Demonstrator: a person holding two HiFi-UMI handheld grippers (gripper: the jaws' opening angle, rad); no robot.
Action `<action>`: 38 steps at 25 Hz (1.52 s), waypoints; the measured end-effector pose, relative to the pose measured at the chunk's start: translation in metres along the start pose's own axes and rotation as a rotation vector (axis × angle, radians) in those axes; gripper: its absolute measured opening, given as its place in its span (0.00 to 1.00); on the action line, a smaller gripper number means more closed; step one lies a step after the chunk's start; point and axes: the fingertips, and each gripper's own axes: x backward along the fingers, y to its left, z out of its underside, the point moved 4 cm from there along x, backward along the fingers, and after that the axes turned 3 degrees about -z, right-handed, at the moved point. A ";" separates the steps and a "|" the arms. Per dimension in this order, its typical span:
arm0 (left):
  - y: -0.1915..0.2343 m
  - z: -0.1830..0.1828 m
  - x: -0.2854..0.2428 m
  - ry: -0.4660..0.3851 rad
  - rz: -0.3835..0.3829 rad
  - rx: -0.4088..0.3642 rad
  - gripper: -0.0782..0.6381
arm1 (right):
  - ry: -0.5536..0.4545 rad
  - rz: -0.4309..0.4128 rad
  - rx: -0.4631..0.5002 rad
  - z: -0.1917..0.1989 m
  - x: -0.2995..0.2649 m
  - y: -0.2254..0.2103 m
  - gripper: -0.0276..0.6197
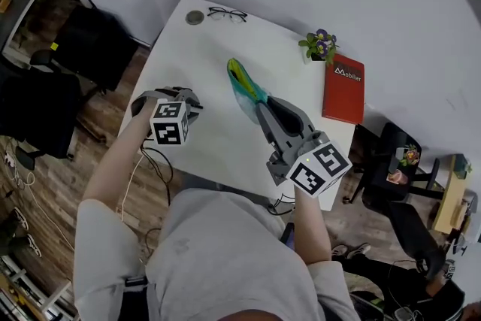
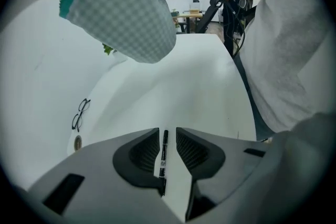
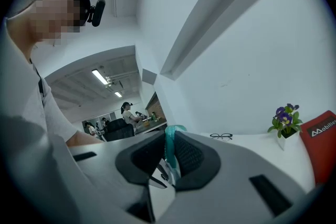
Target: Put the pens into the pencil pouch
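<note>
A teal and green pencil pouch (image 1: 244, 86) hangs over the white table (image 1: 203, 49), and my right gripper (image 1: 261, 107) is shut on its edge. In the right gripper view the teal fabric (image 3: 170, 147) is pinched between the pads. In the left gripper view the pouch (image 2: 123, 13) hangs above, showing its checked lining. My left gripper (image 1: 188, 99) points down at the table's left side. Its jaws stand open on either side of a black pen (image 2: 164, 152), which lies on the table between them with a narrow gap at each side.
At the far end of the table lie black glasses (image 1: 227, 13) and a small round disc (image 1: 195, 17). A potted flower (image 1: 319, 45) and a red book (image 1: 343, 88) sit along the right side. Dark chairs stand around the table.
</note>
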 end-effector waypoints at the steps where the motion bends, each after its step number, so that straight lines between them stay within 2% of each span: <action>1: 0.000 0.003 -0.007 0.009 0.028 -0.020 0.25 | 0.000 0.014 -0.002 0.001 -0.001 -0.001 0.15; 9: 0.004 0.010 -0.044 0.068 0.189 -0.147 0.25 | -0.013 0.126 -0.026 0.011 0.005 -0.007 0.15; 14: 0.005 0.017 -0.061 0.124 0.265 -0.190 0.25 | -0.017 0.180 -0.030 0.014 0.011 -0.007 0.15; 21: 0.008 0.018 -0.065 0.129 0.311 -0.141 0.25 | -0.017 0.210 -0.036 0.016 0.014 -0.010 0.15; 23: 0.007 0.017 -0.066 0.135 0.306 -0.112 0.19 | -0.016 0.205 -0.032 0.016 0.013 -0.009 0.15; 26: 0.005 0.018 -0.063 0.121 0.285 -0.052 0.18 | -0.014 0.188 -0.025 0.015 0.011 -0.005 0.15; 28: 0.009 0.015 -0.055 0.073 0.251 0.008 0.18 | -0.013 0.172 -0.021 0.014 0.010 -0.003 0.15; 32: 0.029 -0.006 -0.027 -0.119 0.139 0.197 0.18 | -0.009 0.131 -0.022 0.013 0.003 -0.006 0.15; 35: 0.043 -0.017 0.001 -0.252 0.022 0.311 0.18 | -0.010 0.089 -0.021 0.012 -0.005 -0.005 0.15; 38: 0.051 -0.019 0.032 -0.350 -0.109 0.415 0.18 | -0.009 0.049 -0.012 0.007 -0.010 0.001 0.15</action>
